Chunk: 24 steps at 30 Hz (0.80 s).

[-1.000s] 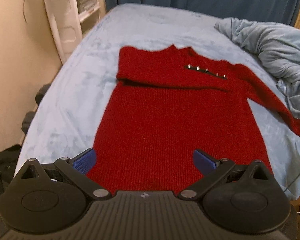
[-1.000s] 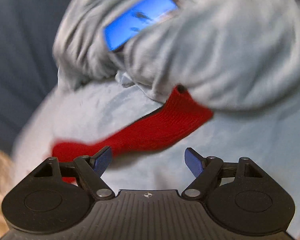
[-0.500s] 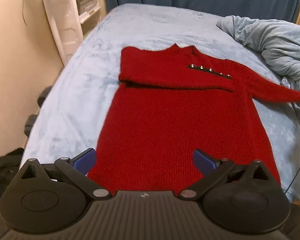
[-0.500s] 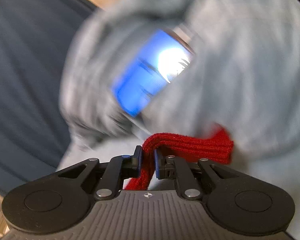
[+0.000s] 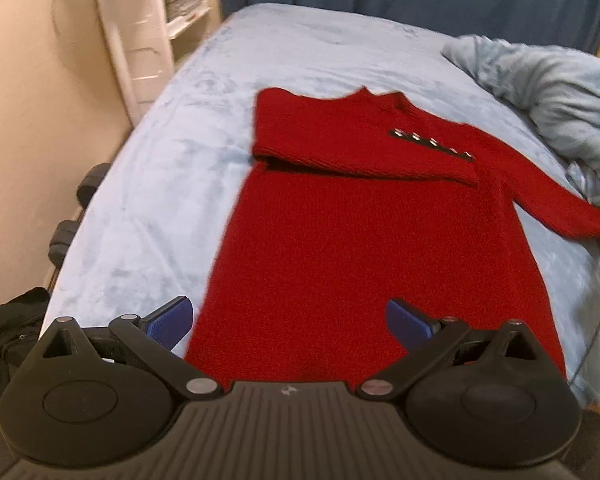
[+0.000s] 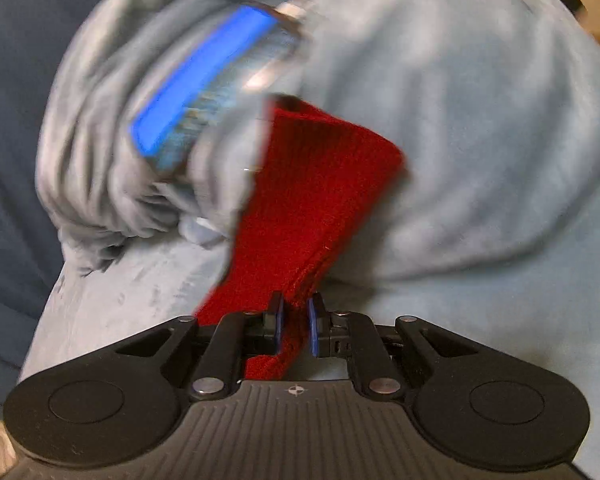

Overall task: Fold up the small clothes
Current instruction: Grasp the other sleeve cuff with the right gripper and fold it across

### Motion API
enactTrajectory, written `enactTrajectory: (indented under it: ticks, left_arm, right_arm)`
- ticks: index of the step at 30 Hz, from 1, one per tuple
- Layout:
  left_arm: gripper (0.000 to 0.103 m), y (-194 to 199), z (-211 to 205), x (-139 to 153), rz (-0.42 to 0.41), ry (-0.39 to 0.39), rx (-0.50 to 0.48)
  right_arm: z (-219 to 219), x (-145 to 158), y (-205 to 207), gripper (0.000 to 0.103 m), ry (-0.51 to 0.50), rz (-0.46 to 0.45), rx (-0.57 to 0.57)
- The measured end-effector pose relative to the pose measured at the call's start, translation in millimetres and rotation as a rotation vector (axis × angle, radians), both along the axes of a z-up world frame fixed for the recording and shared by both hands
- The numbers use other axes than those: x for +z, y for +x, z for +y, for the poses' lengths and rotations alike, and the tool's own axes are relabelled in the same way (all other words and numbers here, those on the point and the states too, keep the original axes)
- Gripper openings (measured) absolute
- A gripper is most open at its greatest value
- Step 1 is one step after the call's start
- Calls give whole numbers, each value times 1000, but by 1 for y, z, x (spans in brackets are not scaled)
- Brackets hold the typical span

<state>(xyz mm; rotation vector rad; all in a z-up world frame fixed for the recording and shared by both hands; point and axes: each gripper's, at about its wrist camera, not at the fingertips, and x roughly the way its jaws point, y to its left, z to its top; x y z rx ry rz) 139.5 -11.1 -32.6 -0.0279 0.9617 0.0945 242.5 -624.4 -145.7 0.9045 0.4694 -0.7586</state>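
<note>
Right wrist view: right claw pinching the sleeve of the red sweater, soft limp knit lying flat on the bed; grab cuffs or hem corners. Left claw spread, empty.

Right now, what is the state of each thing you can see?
Sweater: flat on the bed, left sleeve folded across the chest.
Right sleeve: pinched and lifted.
Right gripper: shut on the right sleeve.
Left gripper: open, empty.
Blanket: crumpled.
Phone: screen lit, lying on the blanket.
</note>
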Motion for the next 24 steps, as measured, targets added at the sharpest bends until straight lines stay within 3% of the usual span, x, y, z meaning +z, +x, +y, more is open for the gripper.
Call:
enactTrajectory:
  ticks: [4,8,11,13,14,15,17,19,24]
  left_arm:
    - [103,13,29,-4,-11,-8,67]
    - [103,18,67,-2,-33,-27,155]
    - [103,15,94,1,-48,-24,213]
    - [103,11,109,1,-48,-31,245]
    - [103,8,116,1,-46,-35,255]
    - [103,6,121,0,-43,-38,262]
    - [103,2,130,-3,-39,-43,269]
    - [103,0,133,-7,-37,-44,272]
    - [103,5,119,-15,-30,-100,253]
  right_arm:
    - [65,62,56,13,-335,-9,203]
    - [206,111,120,13,-673,-112,554]
    - [330,100,142,16,-780,-162,875]
    - [397,70,140,29,-761,-128,1098]
    - [427,48,136,46,-745,-63,1222]
    - [445,28,131,56,-738,4,1300]
    - [462,-10,110,55,-762,137,1381]
    - [445,-22,90,56,-762,194,1362]
    - [351,11,48,60,-626,210,1156]
